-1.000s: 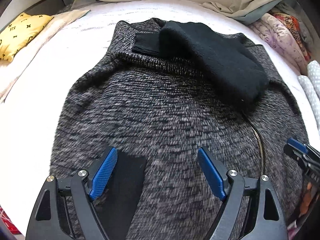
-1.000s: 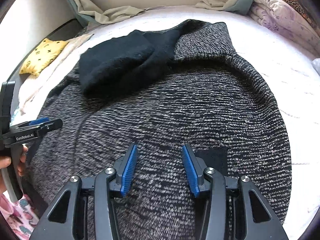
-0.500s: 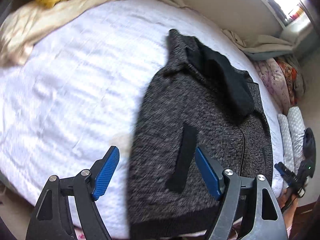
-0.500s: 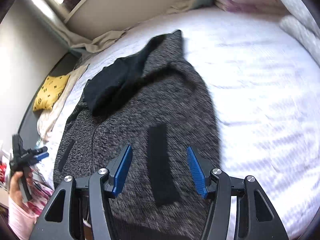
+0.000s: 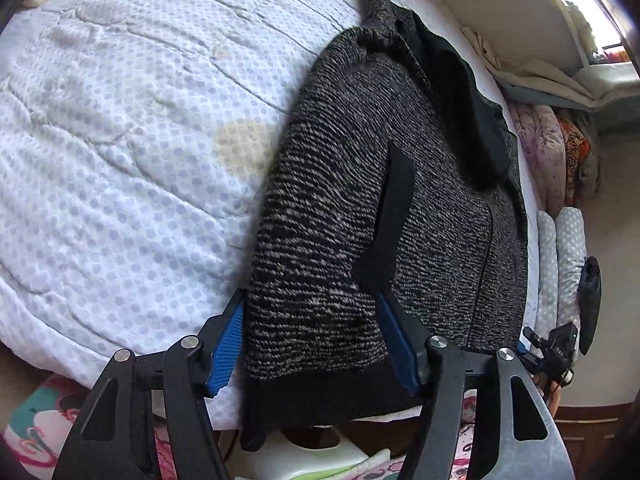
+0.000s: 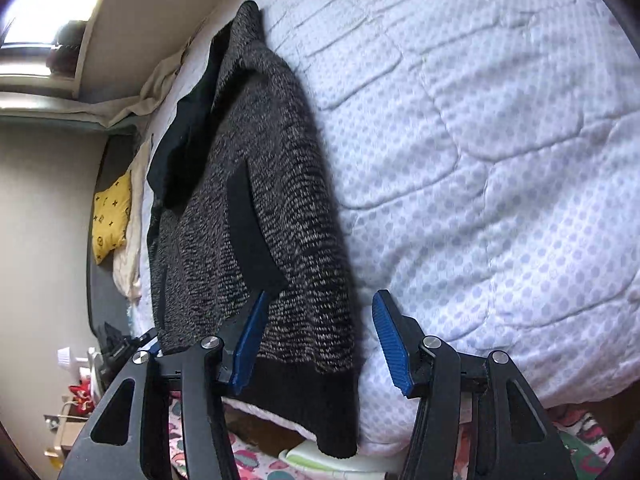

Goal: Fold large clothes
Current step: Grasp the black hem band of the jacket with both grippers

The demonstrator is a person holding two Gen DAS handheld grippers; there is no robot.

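Left tongs (image 5: 310, 344) spread wide, blue pads apart, straddling the bottom left corner of the speckled black-and-grey knit jacket (image 5: 360, 208). Left pad sits just outside the jacket's side edge, over the white quilted bed cover with pale blue dots (image 5: 120, 152); right pad lies over the knit, just below the lower end of a black pocket strip (image 5: 390, 216). Nothing pinched between the pads. Black ribbed hem (image 5: 320, 396) hangs over the bed edge between the two arms. Ahead of these tongs, a yellowish stain (image 5: 240, 140) marks the cover just left of the jacket. Farther ahead and to the right, a plain black sleeve (image 5: 460, 96) lies folded across the jacket's upper part. Far right of the left tongs, the other device shows small at the bed edge.

Right tongs (image 6: 318, 344) also open, pads well apart, straddling the jacket's (image 6: 256, 184) opposite bottom corner. Left pad rests over the knit just below a second black pocket strip (image 6: 248, 224); right pad stands over bare bed cover (image 6: 500, 160), clear of the fabric. Hem (image 6: 304, 392) droops off the mattress edge between the arms. Far left of these tongs, a yellow patterned cushion (image 6: 112, 216) lies beyond the jacket. Jacket lies flat, running lengthwise away from both tongs.
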